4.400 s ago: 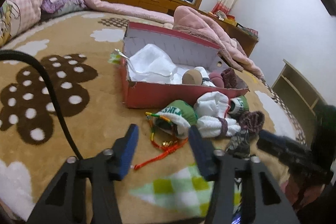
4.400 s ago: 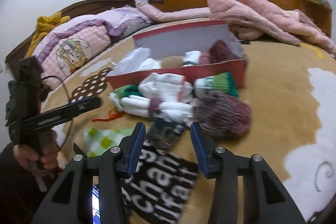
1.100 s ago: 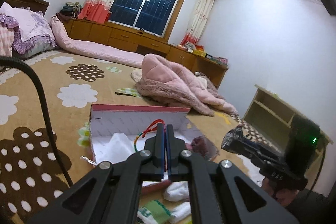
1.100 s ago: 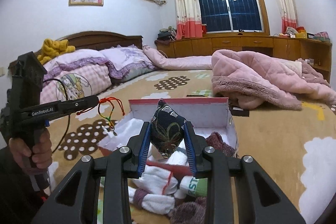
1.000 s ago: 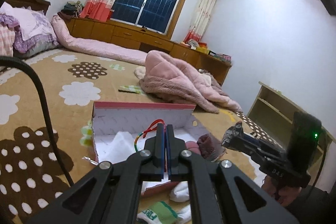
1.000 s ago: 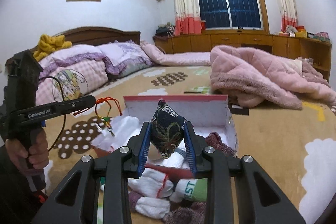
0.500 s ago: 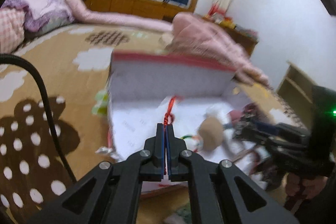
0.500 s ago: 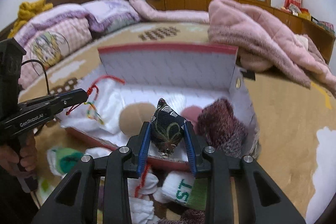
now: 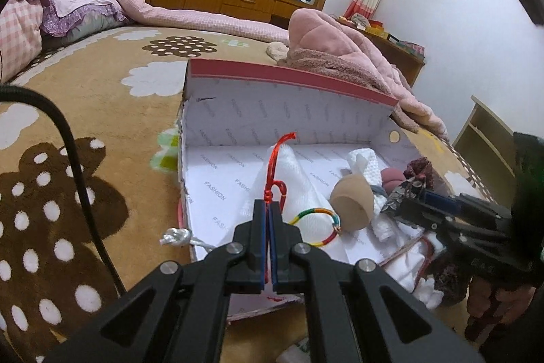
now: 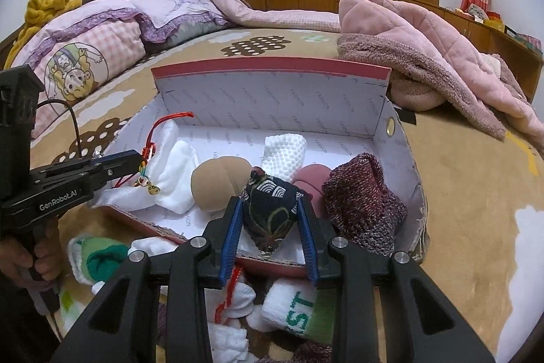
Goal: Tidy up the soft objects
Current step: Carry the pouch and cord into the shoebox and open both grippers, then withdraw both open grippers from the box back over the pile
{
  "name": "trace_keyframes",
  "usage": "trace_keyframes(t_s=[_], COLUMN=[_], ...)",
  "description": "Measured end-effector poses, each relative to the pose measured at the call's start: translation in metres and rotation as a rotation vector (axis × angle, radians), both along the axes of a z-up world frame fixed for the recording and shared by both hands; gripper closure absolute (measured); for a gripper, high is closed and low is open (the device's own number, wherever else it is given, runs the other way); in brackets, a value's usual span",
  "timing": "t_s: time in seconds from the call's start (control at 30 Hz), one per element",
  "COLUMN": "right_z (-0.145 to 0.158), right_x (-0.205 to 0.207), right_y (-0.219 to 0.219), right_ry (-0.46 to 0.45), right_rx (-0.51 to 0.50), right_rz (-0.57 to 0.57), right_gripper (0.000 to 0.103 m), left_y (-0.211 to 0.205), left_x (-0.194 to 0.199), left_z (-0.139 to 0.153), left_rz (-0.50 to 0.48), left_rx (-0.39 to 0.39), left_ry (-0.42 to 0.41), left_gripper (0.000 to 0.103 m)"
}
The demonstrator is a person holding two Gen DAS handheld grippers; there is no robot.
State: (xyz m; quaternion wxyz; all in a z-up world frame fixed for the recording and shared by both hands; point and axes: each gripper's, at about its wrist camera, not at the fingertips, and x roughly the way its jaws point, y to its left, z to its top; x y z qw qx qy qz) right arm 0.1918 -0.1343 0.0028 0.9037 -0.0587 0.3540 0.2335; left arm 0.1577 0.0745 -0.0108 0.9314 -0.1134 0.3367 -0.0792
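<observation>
Currently, left claw (image 9: 268,210) is clenched on the red cord (image 9: 272,165); right claw (image 10: 268,216) grasps the patterned pouch (image 10: 270,210) over the box (image 10: 272,97).

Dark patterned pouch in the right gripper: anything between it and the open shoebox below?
Nothing visible blocks it. The dark patterned pouch, clamped in the right gripper, hangs over the red shoebox's near edge. The tan ball and maroon knit sock flank the spot beneath.
</observation>
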Motion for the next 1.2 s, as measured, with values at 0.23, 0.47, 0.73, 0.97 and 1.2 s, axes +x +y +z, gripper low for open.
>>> trace_keyframes(t_s=[0.23, 0.47, 0.73, 0.97, 1.2], right_z=[-0.001, 0.0, 0.012, 0.023, 0.019], right_x=[0.001, 0.0, -0.009, -0.015, -0.017], right_y=[0.0, 0.001, 0.005, 0.003, 0.002], right_ry=[-0.01, -0.023, -0.091, -0.124, -0.107], right_rx=[-0.002, 0.002, 0.032, 0.059, 0.051], right_rz=[0.0, 0.006, -0.025, -0.034, -0.036], right_gripper=[0.07, 0.062, 0.024, 0.023, 0.023], left_y=[0.0, -0.005, -0.011, -0.005, -0.003], left_x=[-0.001, -0.001, -0.021, -0.016, -0.018], left_z=[0.0, 0.002, 0.021, 0.018, 0.02], left_rz=[-0.003, -0.01, 0.032, 0.048, 0.045], left_rx=[-0.004, 0.02, 0.08, 0.052, 0.044], left_ry=[-0.005, -0.01, -0.129, -0.098, -0.088], left_gripper=[0.102, 0.093, 0.035, 0.035, 0.035])
